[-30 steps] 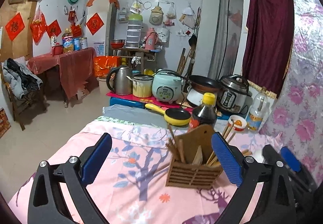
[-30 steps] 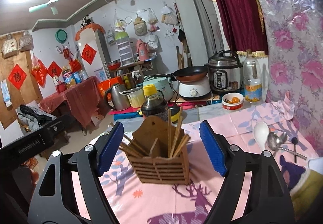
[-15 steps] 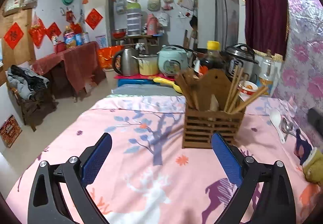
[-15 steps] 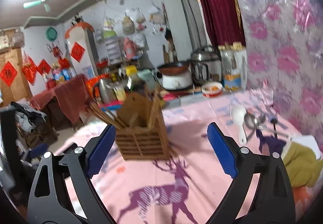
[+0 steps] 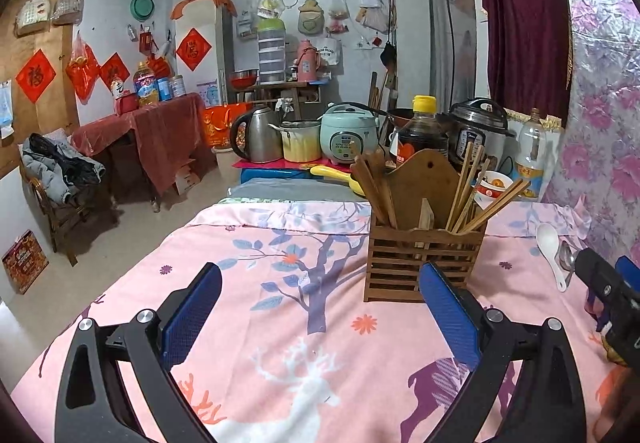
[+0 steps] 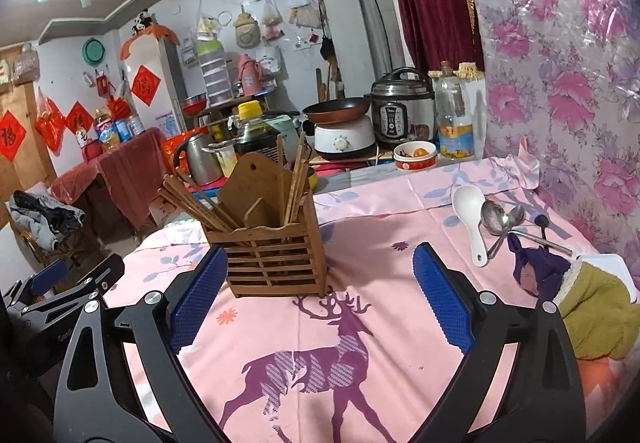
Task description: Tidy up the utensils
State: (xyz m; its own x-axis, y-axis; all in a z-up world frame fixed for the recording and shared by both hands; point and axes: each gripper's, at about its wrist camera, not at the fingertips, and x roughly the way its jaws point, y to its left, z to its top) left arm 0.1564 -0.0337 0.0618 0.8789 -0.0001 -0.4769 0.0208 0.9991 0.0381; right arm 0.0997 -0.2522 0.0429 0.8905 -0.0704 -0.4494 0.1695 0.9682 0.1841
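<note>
A slatted wooden utensil holder [image 5: 420, 263] [image 6: 272, 259] stands on the pink tablecloth [image 5: 280, 323], with several wooden chopsticks [image 5: 472, 195] [image 6: 200, 203] in it. A white spoon [image 6: 470, 219] [image 5: 550, 247] lies to its right beside metal spoons [image 6: 498, 221]. My left gripper [image 5: 320, 319] is open and empty, in front of the holder and to its left. My right gripper [image 6: 316, 303] is open and empty, just in front of the holder.
A purple and olive cloth [image 6: 576, 291] lies at the right by the floral wall [image 6: 580, 83]. Behind the table stand a soy sauce bottle [image 5: 422, 131], rice cookers, a kettle [image 5: 256, 137] and a small bowl [image 6: 414, 155]. The table's left edge drops to the floor.
Both grippers have pulled back from the holder, which had stood between their fingers, and stayed open. The right view has swung back left, so the holder sits nearer its middle.
</note>
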